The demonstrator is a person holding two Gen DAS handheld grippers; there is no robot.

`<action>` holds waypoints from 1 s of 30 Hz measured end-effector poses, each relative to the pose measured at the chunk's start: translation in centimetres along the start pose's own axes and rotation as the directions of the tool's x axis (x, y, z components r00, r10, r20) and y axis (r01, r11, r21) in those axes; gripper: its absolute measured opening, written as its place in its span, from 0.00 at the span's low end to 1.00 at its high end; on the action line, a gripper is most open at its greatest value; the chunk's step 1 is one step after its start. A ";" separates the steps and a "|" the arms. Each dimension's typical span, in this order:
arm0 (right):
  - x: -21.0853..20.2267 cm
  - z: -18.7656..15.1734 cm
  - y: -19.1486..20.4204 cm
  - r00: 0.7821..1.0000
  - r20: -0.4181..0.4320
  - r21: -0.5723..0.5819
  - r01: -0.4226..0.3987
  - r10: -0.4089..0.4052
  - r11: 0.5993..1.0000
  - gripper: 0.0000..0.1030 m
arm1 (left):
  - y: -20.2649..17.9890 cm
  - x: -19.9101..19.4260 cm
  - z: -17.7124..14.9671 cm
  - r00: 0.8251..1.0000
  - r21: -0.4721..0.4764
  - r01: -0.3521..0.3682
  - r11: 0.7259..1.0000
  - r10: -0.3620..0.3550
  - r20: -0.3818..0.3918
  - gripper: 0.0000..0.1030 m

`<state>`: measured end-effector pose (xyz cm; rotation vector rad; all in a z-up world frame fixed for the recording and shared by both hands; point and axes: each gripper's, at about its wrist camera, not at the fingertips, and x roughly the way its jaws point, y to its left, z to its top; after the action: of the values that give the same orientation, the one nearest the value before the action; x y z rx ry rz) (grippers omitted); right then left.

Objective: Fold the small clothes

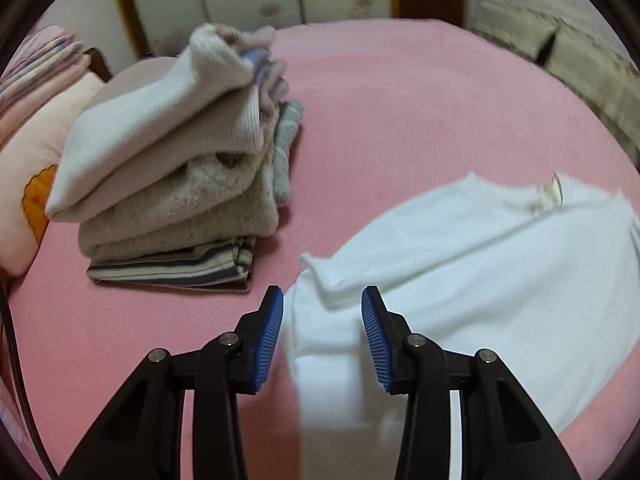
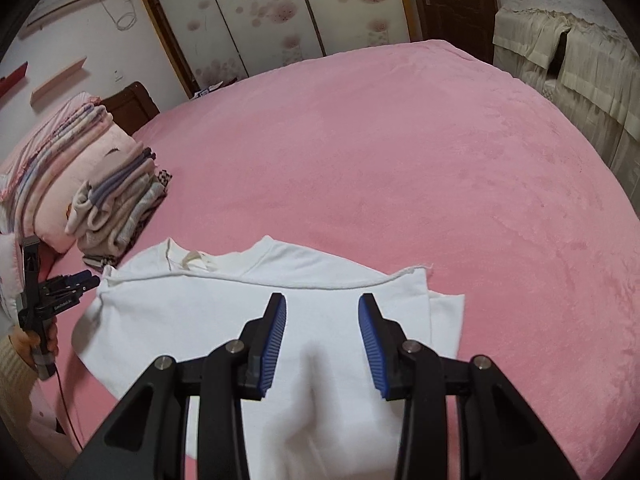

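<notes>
**Release cleanly, then line up the next fold**

The white shirt (image 2: 256, 312) lies on the pink bedspread (image 2: 440, 160), partly folded, its collar toward the far side and one edge doubled over at the right. Both of your tongs stand parted with nothing pinched. The left gripper (image 1: 322, 320) has cloth lying between its blue pads, but the pads do not press on it. The right gripper (image 2: 322, 320) hangs over the middle of the shirt with its jaws clear of the fabric.

Judging by how the shirt lies, you are between folds. Before you take a new hold, lift both tools straight off the cloth so no pad drags a layer and spoils the edge. Check that the doubled edge at the right lies flat.

For the next fold, take the near hem at two matching points, one tool toward each side. Pinch through all layers together, or the underside will likely slip and bunch. Carry the hem toward the collar with both hands level, so the crease runs straight across.

Keep the finished stack of folded clothes (image 1: 172, 184), at the left near the pillow (image 2: 100, 184), out of your sweep.
</notes>
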<state>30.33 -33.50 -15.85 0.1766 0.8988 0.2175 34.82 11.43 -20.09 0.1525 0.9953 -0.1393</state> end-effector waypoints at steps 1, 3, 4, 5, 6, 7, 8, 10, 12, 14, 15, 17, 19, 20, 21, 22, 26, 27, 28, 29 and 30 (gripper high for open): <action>0.2 0.0 -0.2 1.000 -0.003 0.000 0.005 -0.005 1.000 0.37 | 0.7 -0.2 0.0 1.000 0.004 0.010 1.000 -0.010 -0.006 0.38; 0.5 0.0 -0.8 1.000 -0.012 0.005 0.017 -0.017 1.000 0.37 | 1.5 0.4 -0.2 0.999 0.003 0.038 0.999 -0.037 -0.027 0.38; 0.9 0.0 -1.0 1.000 -0.018 0.009 0.025 -0.025 1.000 0.37 | 1.8 0.8 -0.2 0.998 -0.003 0.057 0.998 -0.057 -0.035 0.38; 1.0 0.0 -1.3 0.999 -0.022 0.010 0.030 -0.029 1.000 0.37 | 2.1 1.2 -0.2 0.997 -0.009 0.071 0.997 -0.071 -0.042 0.37; 1.3 0.0 -1.6 0.999 -0.024 0.011 0.039 -0.039 0.999 0.37 | 2.2 1.6 -0.3 0.995 -0.014 0.083 0.996 -0.084 -0.046 0.33; 1.4 -0.1 -1.9 0.998 -0.027 0.014 0.050 -0.049 0.999 0.37 | 2.5 2.0 -0.2 0.994 -0.023 0.099 0.995 -0.100 -0.052 0.31; 1.6 -0.1 -2.2 0.998 -0.031 0.020 0.054 -0.053 0.998 0.37 | 2.8 2.5 -0.1 0.991 -0.038 0.117 0.992 -0.120 -0.062 0.28; 2.0 -0.2 -2.8 0.997 -0.041 0.034 0.067 -0.065 0.997 0.37 | 3.2 3.3 0.1 0.989 -0.053 0.131 0.990 -0.134 -0.068 0.28; 2.2 -0.5 -3.2 0.997 -0.045 0.041 0.070 -0.068 0.997 0.37 | 3.5 4.2 0.6 0.986 -0.065 0.143 0.988 -0.148 -0.075 0.28; 2.3 -0.6 -3.6 0.997 -0.045 0.045 0.072 -0.070 0.996 0.37 | 3.7 4.6 0.9 0.985 -0.070 0.150 0.986 -0.155 -0.074 0.28; 2.3 -0.6 -3.8 0.996 -0.046 0.048 0.075 -0.073 0.996 0.37 | 3.9 4.7 1.1 0.984 -0.071 0.156 0.985 -0.161 -0.073 0.28; 2.4 -0.5 -4.2 0.996 -0.048 0.055 0.073 -0.071 0.996 0.37 | 3.8 4.9 1.5 0.984 -0.061 0.157 0.986 -0.161 -0.076 0.25; 2.4 -0.4 -4.5 0.996 -0.047 0.051 0.084 -0.082 0.995 0.37 | 3.6 4.9 1.7 0.986 -0.040 0.147 0.988 -0.149 -0.074 0.13; 2.4 -0.4 -4.6 0.995 -0.048 0.049 0.087 -0.085 0.995 0.37 | 3.3 4.6 1.8 0.988 -0.025 0.136 0.990 -0.138 -0.067 0.09; 2.4 -0.4 -4.8 0.995 -0.049 0.047 0.088 -0.086 0.995 0.37 | 3.1 4.4 1.7 0.990 -0.012 0.129 0.992 -0.129 -0.060 0.07; 2.3 -0.3 -4.9 0.995 -0.047 0.042 0.094 -0.092 0.995 0.37 | 2.8 4.1 1.7 0.992 0.001 0.116 0.993 -0.115 -0.052 0.07; 2.6 -0.3 -5.1 0.990 -0.051 0.011 0.129 -0.129 0.992 0.37 | 2.3 3.6 1.4 0.997 0.017 0.079 0.997 -0.079 -0.027 0.05; 2.7 -0.3 -5.2 0.991 -0.054 0.012 0.122 -0.121 0.992 0.37 | 2.4 3.4 1.5 0.997 0.010 0.073 0.997 -0.073 -0.019 0.05; 3.0 -0.1 -5.2 0.992 -0.060 0.011 0.114 -0.113 0.993 0.37 | 1.9 3.4 1.7 0.997 0.008 0.071 0.997 -0.071 -0.014 0.05; 3.3 0.1 -5.2 0.992 -0.065 0.006 0.110 -0.109 0.994 0.37 | 1.6 3.3 1.9 0.998 0.003 0.066 0.998 -0.066 -0.006 0.05; 3.6 0.3 -5.1 0.992 -0.070 0.001 0.109 -0.108 0.994 0.37 | 1.7 3.0 2.1 0.998 -0.003 0.064 0.998 -0.064 0.006 0.05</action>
<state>33.32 -37.49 -19.66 0.1249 0.9756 0.1208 38.47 12.53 -21.41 0.1168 0.9950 -0.1968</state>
